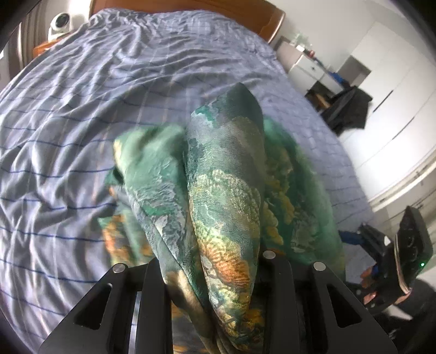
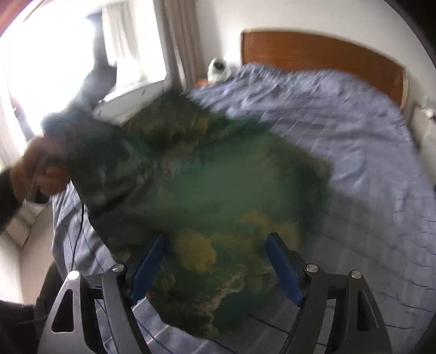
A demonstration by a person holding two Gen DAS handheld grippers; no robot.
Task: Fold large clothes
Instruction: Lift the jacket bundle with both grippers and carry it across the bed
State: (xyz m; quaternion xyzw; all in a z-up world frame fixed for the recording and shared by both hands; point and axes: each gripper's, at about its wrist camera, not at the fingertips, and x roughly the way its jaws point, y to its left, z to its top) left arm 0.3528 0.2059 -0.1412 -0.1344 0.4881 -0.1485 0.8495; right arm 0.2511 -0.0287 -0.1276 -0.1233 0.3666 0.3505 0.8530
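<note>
A large green garment (image 1: 226, 174) with orange and pale floral print hangs bunched between the fingers of my left gripper (image 1: 212, 261), which is shut on it. Its lower folds trail onto the blue checked bed sheet (image 1: 68, 122). In the right wrist view the same garment (image 2: 218, 185) lies spread and blurred on the sheet (image 2: 354, 152). My right gripper (image 2: 216, 239) hovers over its near edge, its blue pads (image 2: 283, 261) wide apart and open, gripping nothing. A hand (image 2: 41, 166) at the left lifts the garment's far end. The right gripper's body (image 1: 411, 245) shows at the left wrist view's right edge.
A wooden headboard (image 2: 327, 54) stands at the far end of the bed. A white round device (image 1: 60, 23) sits on a bedside stand. White cupboards (image 1: 395, 109) and a dark garment over a chair (image 1: 346, 109) are to the right. A bright window (image 2: 68, 68) lies to the left.
</note>
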